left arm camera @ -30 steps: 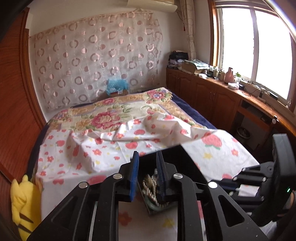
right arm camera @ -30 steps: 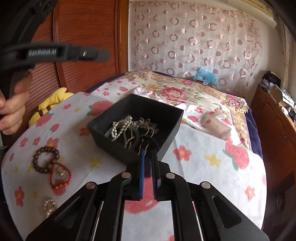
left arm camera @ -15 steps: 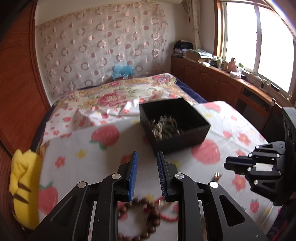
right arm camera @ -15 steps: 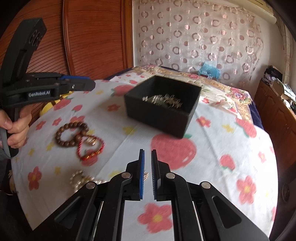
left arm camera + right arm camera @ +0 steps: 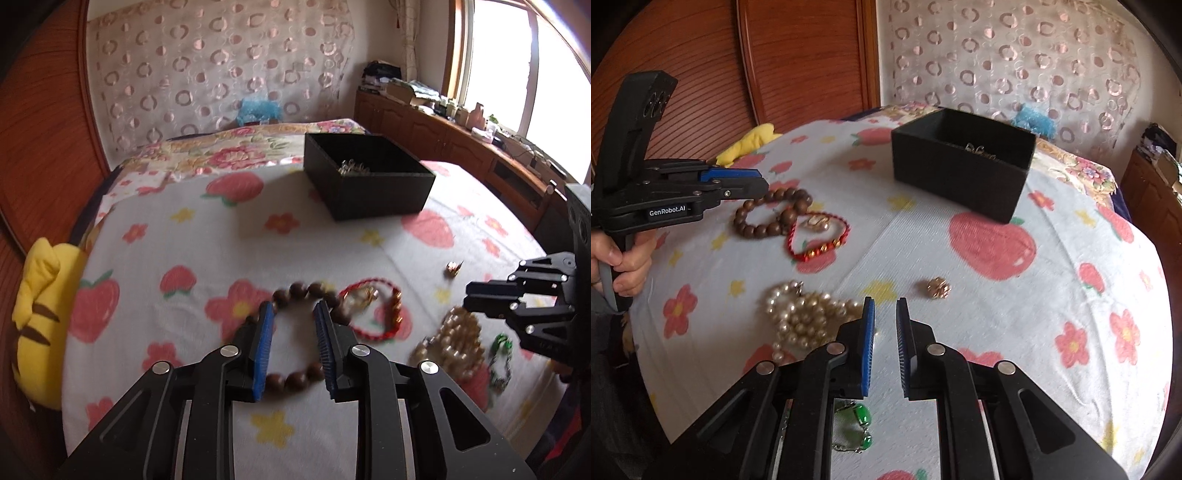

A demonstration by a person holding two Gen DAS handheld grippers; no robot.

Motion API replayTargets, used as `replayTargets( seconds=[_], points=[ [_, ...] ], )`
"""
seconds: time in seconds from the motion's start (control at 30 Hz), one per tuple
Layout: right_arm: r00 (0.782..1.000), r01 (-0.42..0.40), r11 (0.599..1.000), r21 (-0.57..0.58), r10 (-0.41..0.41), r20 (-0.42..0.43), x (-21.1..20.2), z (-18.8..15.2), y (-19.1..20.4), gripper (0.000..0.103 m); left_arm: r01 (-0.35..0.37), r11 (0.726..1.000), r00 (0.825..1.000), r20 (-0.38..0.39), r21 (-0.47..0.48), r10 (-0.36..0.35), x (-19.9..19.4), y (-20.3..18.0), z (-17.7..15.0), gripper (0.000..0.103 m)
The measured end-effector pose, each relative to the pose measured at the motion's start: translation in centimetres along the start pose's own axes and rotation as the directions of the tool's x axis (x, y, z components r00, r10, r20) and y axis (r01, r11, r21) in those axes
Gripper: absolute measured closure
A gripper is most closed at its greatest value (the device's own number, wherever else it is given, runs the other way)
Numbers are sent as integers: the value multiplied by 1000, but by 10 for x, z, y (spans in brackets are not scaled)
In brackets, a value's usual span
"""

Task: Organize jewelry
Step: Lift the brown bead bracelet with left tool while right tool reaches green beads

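A black box (image 5: 369,177) (image 5: 962,168) with jewelry inside stands on the flowered cloth. A brown bead bracelet (image 5: 306,291) (image 5: 768,214), a red cord bracelet (image 5: 373,314) (image 5: 818,236), a pearl necklace (image 5: 450,343) (image 5: 801,317), a small gold piece (image 5: 453,267) (image 5: 938,288) and a green bracelet (image 5: 500,360) (image 5: 858,424) lie loose. My left gripper (image 5: 293,325) (image 5: 753,182) is open and empty, just above the brown bracelet. My right gripper (image 5: 885,325) (image 5: 476,299) is slightly open and empty beside the pearls.
The cloth covers a round-topped surface that drops off at its edges. A yellow plush toy (image 5: 40,317) lies at the left edge. A bed (image 5: 236,155) is behind, wooden cabinets (image 5: 461,151) to the right.
Both grippers pulled back from the black box and came down toward the loose jewelry. The right jaws opened a little wider.
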State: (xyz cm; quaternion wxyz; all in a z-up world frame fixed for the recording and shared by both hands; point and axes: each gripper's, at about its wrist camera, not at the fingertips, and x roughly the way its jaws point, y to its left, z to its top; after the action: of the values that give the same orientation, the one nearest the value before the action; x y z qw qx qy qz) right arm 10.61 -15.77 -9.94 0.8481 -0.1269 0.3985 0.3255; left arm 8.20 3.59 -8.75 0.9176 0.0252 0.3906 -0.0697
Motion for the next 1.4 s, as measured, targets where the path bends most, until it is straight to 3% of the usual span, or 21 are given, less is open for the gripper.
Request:
replayTargets(
  seconds=[0.27, 0.4, 0.97, 1.03, 1.13, 1.17, 1.4],
  points=[
    [1000, 6, 999, -39, -7, -27, 5, -2, 8, 89, 17, 1000, 999, -30, -5, -17, 3, 1, -14, 77],
    [1000, 1, 999, -34, -2, -22, 5, 0, 9, 89, 20, 1000, 999, -29, 10, -19, 4, -5, -16, 67],
    [1000, 6, 999, -40, -7, -21, 6, 1, 6, 89, 36, 998, 998, -59, 56, -33, 14, -28, -17, 66],
    [1000, 6, 999, -40, -7, -21, 6, 1, 6, 89, 35, 998, 998, -58, 56, -32, 16, -28, -17, 68],
    [1000, 6, 999, -40, -7, -21, 6, 1, 5, 89, 38, 998, 998, -55, 59, -35, 16, -28, -17, 81],
    [1000, 6, 999, -40, -7, -21, 6, 1, 5, 89, 46, 997, 998, -55, 55, -43, 16, -26, -16, 91],
    [1000, 5, 999, -39, -6, -21, 6, 1, 6, 89, 63, 998, 998, -19, 19, -63, 5, -21, -14, 91]
  ],
)
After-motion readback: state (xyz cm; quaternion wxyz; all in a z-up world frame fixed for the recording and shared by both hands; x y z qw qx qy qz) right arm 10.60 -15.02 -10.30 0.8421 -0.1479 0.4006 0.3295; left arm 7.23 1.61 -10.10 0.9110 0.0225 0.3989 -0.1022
